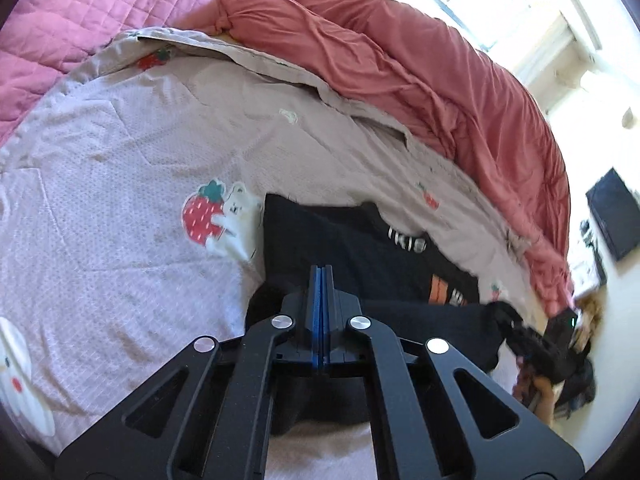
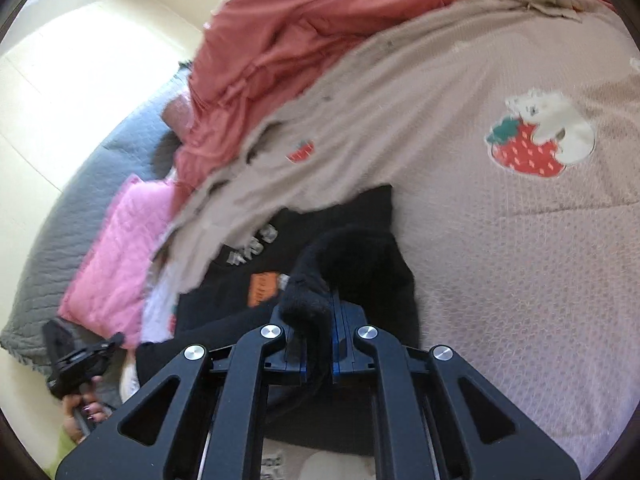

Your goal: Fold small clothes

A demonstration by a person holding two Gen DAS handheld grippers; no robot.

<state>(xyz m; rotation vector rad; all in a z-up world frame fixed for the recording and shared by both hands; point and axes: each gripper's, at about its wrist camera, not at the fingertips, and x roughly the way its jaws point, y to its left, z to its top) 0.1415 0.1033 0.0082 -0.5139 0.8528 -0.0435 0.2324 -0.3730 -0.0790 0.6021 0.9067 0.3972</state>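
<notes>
In the left wrist view, the left gripper (image 1: 321, 270) is seen with its blue-lined fingers pressed fully together; whether any cloth is caught between them cannot be told. Just beyond and beneath the fingertips, the black garment (image 1: 344, 240) is laid on the pale strawberry-print bedspread (image 1: 132, 152), its white and orange printing facing up. A coral duvet (image 1: 420, 64) is bunched along the far side of the bed, and a pink quilted pillow (image 1: 80, 12) is located at the upper left. In the right wrist view, the right gripper (image 2: 316, 308) is closed on a thick fold of the black garment (image 2: 360, 256), which is raised from the bedspread (image 2: 500, 240) at that point. The left gripper (image 2: 80, 360) is visible at the lower left, beside a pink pillow (image 2: 116, 248) and a grey quilt (image 2: 68, 208).
</notes>
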